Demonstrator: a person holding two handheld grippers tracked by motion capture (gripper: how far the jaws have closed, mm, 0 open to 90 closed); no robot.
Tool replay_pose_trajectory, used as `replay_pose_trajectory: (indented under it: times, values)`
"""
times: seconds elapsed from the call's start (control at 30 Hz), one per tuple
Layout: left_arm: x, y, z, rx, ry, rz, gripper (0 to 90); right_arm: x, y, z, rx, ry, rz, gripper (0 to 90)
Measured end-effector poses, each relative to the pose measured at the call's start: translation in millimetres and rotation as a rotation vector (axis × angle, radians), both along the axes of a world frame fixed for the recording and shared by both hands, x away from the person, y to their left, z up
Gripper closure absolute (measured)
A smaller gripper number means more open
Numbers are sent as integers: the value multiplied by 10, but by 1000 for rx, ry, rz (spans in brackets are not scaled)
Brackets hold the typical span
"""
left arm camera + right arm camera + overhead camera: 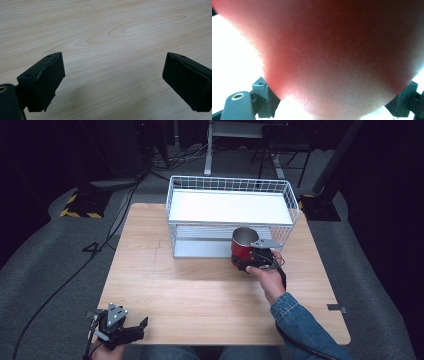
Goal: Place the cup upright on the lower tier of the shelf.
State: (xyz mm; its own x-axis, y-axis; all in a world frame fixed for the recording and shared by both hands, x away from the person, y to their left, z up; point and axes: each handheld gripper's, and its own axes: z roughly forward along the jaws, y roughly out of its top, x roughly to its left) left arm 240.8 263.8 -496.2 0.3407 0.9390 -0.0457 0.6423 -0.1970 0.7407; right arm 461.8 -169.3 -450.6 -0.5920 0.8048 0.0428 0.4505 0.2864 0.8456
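From above, my right gripper (251,260) gripped the red cup (242,246) just before the wire rack (230,195); I judged placing it remained. My left gripper (112,80) gaped empty. Right view: cup (337,57) between the jaws.

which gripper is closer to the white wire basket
Right. The right gripper, clamping the red metal cup, is at the white wire basket front; the left gripper hovers at the table's near-left corner.
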Motion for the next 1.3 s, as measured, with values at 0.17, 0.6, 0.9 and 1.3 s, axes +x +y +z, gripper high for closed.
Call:
replay_pose_trajectory:
  times: [0.17, 0.6, 0.9, 1.3]
  values:
    - [-82, 79, -11, -5, 2, 27, 50, 158, 124, -15, 4, -13, 3, 168]
    - [-175, 178, -16, -15, -3, 65, 50, 508, 377, -103, 23, -58, -3, 167]
    - [-152, 172, -26, -18, 0, 54, 54, 675, 511, -219, 13, -103, -16, 167]
    - [-122, 153, -34, -15, 9, 36, 53, 808, 546, -311, 29, -81, -33, 163]
